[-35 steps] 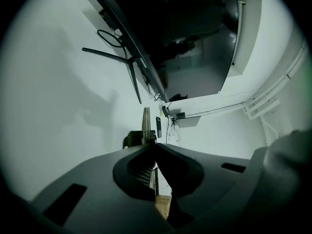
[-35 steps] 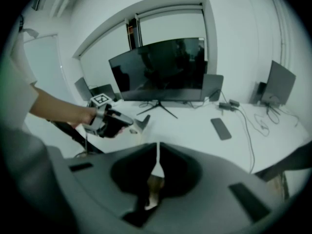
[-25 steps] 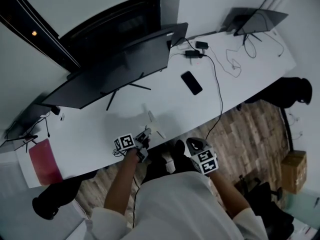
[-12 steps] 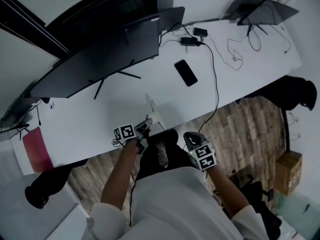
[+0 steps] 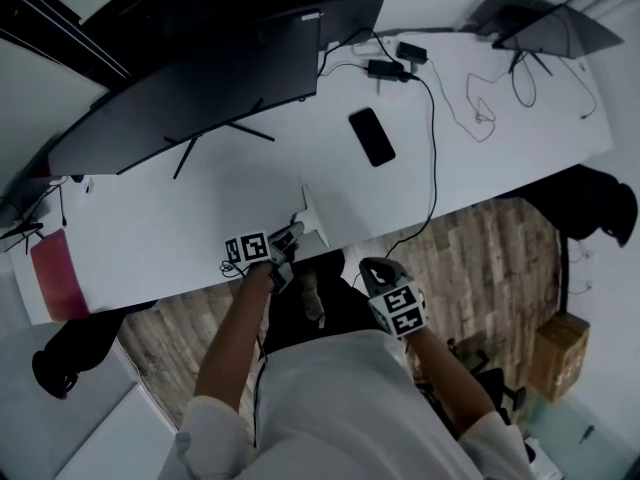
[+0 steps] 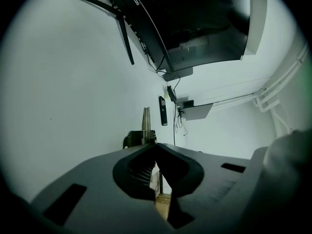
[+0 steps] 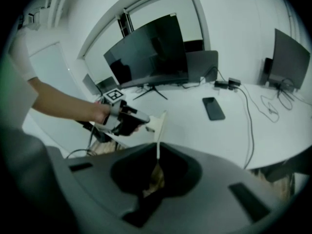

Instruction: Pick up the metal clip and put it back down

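The metal clip [image 5: 312, 218] is a pale, shiny V-shaped piece at the white table's [image 5: 170, 223] front edge. My left gripper [image 5: 289, 238] is shut on its near end. In the left gripper view the clip [image 6: 146, 123] sticks up just beyond the closed jaws [image 6: 156, 148], with a dark body at its foot. The right gripper view shows the left gripper [image 7: 145, 121] holding the clip [image 7: 160, 122] out to the right. My right gripper [image 5: 373, 268] hangs below the table edge, over the wooden floor, jaws shut with nothing in them.
A large curved monitor [image 5: 200, 88] stands at the back of the table. A black phone [image 5: 371, 136] lies in the middle right, with cables and a power adapter [image 5: 386, 69] behind it. Another screen [image 5: 555, 23] stands at the far right, and a red pad [image 5: 50, 273] lies at the left end.
The head view has shifted, so the table sits higher in the picture. My left gripper keeps its hold on the clip at the front edge. The right gripper stays off the table.
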